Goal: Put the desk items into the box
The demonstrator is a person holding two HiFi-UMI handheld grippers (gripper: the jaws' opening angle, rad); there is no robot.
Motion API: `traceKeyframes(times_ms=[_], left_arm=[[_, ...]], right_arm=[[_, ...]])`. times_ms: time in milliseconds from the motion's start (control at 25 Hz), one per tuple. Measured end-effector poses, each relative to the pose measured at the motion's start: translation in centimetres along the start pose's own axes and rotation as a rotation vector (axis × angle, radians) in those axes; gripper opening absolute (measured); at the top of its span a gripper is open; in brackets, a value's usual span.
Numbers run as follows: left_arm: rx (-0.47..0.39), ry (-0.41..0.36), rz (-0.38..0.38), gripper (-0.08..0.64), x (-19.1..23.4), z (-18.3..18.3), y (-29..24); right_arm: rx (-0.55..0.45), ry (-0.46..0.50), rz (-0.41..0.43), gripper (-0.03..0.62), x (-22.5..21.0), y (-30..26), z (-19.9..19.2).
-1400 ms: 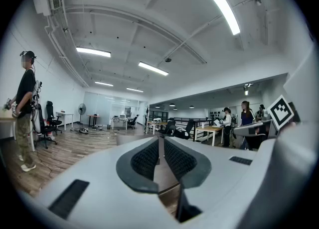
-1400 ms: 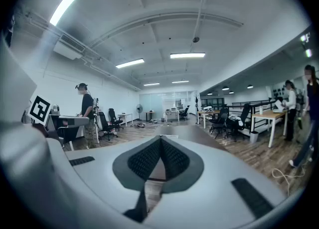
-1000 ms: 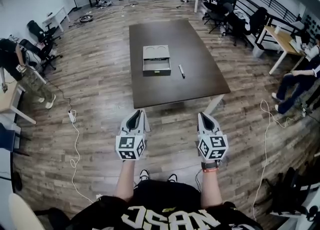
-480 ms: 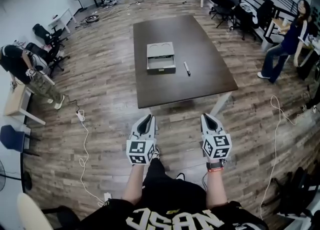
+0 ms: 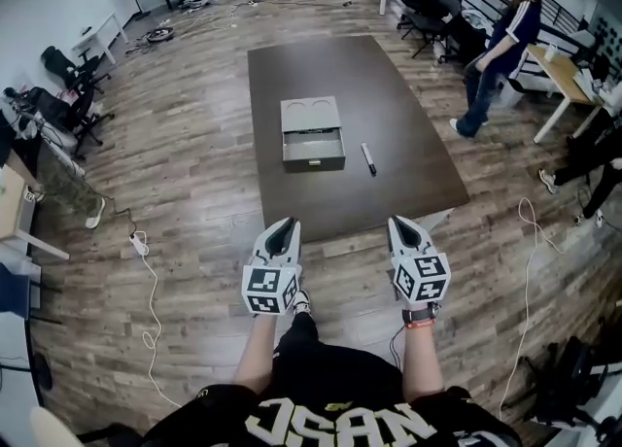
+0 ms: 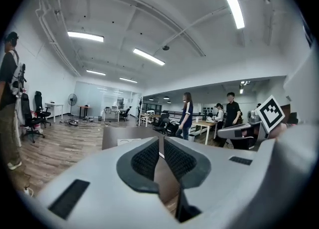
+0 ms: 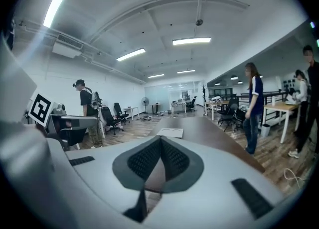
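Head view: both claws are out in front of the person, short of the near edge of the table [image 5: 292, 76] and well apart from everything on it. The left gripper [image 5: 285, 225] and right gripper [image 5: 399, 223] each carry nothing. The box [image 5: 311, 117] sits mid-table with its open side facing the person, and the pen [image 5: 368, 157] lies just to its right, not touching it. My take: step in closer first, then open the right gripper over the pen and line the jaws up across its narrow width. It's thin and will probably roll if nudged. I can't tell what's inside the box from here, it's too small.

Left gripper view: the jaws are pretty much together, only a sliver between the pads and nothing in it. The table is a dark strip behind them. The gripper body hides the pen.

Right gripper view: the jaws are fully closed and pinch nothing. The box shows as a pale flat shape far up the table, seen too low to spot its opening, and no pen is visible.
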State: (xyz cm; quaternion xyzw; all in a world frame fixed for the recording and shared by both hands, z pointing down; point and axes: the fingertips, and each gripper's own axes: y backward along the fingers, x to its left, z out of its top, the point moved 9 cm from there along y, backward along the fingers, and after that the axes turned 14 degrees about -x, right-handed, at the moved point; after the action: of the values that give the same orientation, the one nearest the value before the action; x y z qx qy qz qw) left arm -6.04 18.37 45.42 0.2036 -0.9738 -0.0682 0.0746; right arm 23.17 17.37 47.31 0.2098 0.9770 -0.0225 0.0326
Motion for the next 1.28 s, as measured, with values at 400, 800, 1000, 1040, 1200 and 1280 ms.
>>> traceKeyframes(times_ms=[400,800,1000,1040,1200,1280], left_arm=[[0.010,0.040,-0.095,0.029,11.0,1.0,-9.8],[0.109,0.098,-0.176,0.031,12.0,-3.5,-18.4],[0.137,0.088,-0.193,0.030,11.3,-5.8,-24.9],[0.148,0.085,-0.205,0.029,11.0,-6.2,-26.1],[0.181,0.082,-0.233,0.030,10.0,-8.1,-30.2],[0.198,0.090,-0.242,0.030,9.7,-9.0,-31.8]], right_arm=[[0.011,-0.022,-0.058,0.009,-0.2,-13.1,1.7],[0.126,-0.037,-0.068,0.014,-3.9,-20.6,-1.2],[0.175,-0.038,-0.027,0.020,-8.1,-26.7,-2.4],[0.188,-0.041,-0.020,0.021,-8.9,-27.9,-2.7],[0.262,-0.058,0.009,0.036,-11.6,-31.5,-4.5],[0.303,-0.067,0.018,0.044,-12.5,-32.8,-5.4]])
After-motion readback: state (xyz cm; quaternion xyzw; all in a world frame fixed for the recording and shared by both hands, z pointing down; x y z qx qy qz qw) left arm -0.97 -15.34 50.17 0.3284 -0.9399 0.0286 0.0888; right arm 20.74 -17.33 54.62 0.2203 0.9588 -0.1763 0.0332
